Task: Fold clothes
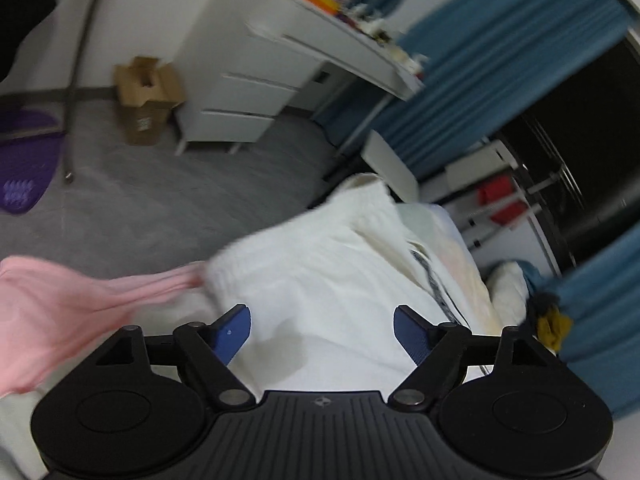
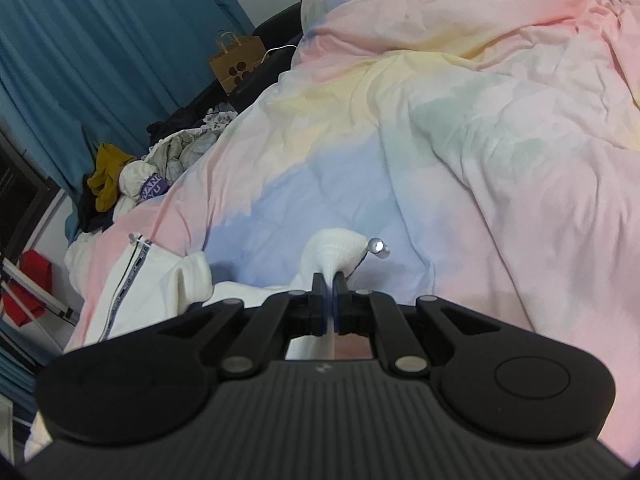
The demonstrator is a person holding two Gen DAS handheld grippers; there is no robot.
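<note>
Hoodie [image 2: 160, 280], white, lies on the bed [image 2: 460, 160] at 8 o'clock in our right view; our right claw [image 2: 329, 292] pinches a bunched cuff, and the left claw [image 1: 322, 328] gapes empty above it. We risk the thin pinch slipping, or the metal cord tip [image 2: 378, 246] snagging at 12 o'clock of the claw

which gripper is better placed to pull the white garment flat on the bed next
Right, probably. The right gripper is already shut on a ribbed edge of the white garment above the pastel duvet. The left gripper is open, holding nothing.
</note>
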